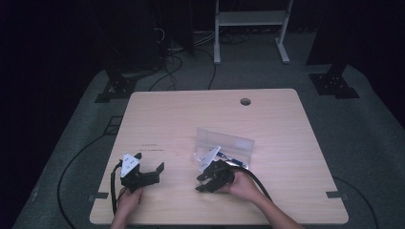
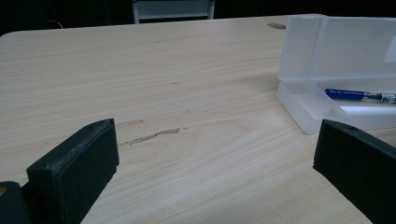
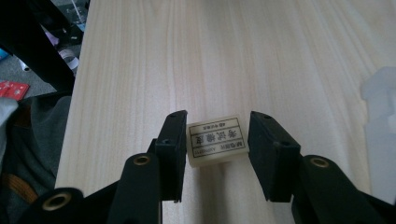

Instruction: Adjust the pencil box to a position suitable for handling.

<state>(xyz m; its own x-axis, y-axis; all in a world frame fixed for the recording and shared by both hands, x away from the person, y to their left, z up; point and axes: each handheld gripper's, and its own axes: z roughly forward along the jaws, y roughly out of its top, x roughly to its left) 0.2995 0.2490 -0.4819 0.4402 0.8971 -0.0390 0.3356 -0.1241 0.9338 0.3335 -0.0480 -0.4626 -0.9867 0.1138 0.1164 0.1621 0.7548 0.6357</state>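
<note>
Eraser (image 3: 216, 140) btwn right gripper (image 3: 217, 151) jaws; pen (image 2: 359, 95) in open case (image 2: 308, 109).

The counter (image 1: 181, 114) is light wood with a small round hole (image 1: 245, 101) near its far edge. A clear plastic box (image 1: 224, 145) sits open on it. A little white eraser (image 3: 216, 139) lies flat on the wood.
</note>
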